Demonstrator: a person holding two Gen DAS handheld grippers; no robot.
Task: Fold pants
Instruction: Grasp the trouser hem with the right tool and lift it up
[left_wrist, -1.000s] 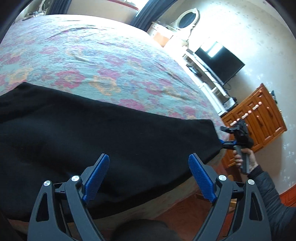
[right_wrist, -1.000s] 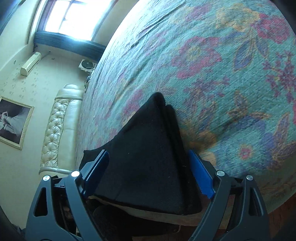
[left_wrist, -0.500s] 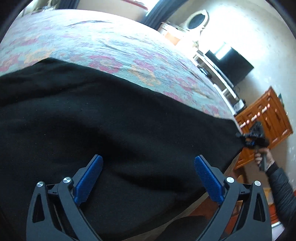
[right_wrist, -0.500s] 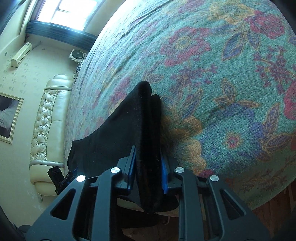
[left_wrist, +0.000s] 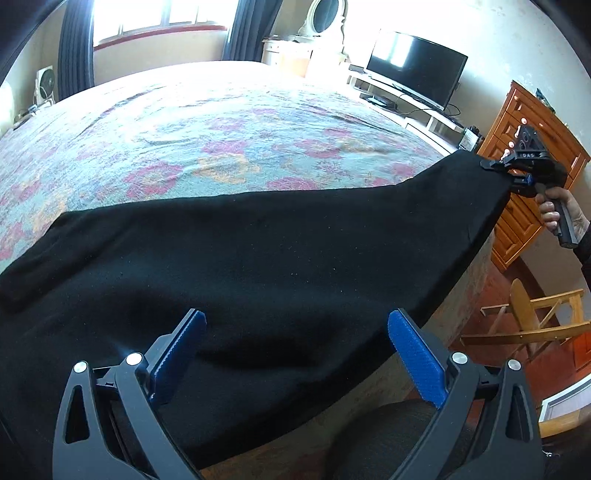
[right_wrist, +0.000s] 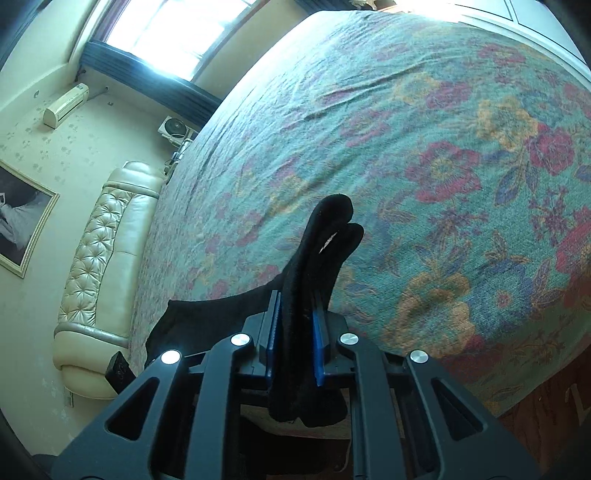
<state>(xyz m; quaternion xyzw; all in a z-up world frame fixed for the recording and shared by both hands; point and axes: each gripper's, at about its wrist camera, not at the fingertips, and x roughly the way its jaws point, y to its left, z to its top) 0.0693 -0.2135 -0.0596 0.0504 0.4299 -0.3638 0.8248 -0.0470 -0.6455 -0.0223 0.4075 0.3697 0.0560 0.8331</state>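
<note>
The black pants (left_wrist: 258, 258) lie spread along the near edge of the bed with the floral cover (left_wrist: 221, 129). My left gripper (left_wrist: 295, 350) is open, its blue pads just above the near edge of the pants, holding nothing. My right gripper (right_wrist: 295, 343) is shut on the bunched end of the pants (right_wrist: 325, 240), which sticks up between the pads. In the left wrist view the right gripper (left_wrist: 517, 173) holds that end lifted off the bed at the far right.
A wooden dresser (left_wrist: 535, 147), a TV (left_wrist: 413, 70) and a wooden chair (left_wrist: 535, 325) stand right of the bed. A cream padded headboard (right_wrist: 99, 258) and window (right_wrist: 177, 33) are on the far side.
The right gripper closed on the pants' end and lifted it. The left gripper stayed open and moved over the pants, then tilted up.
</note>
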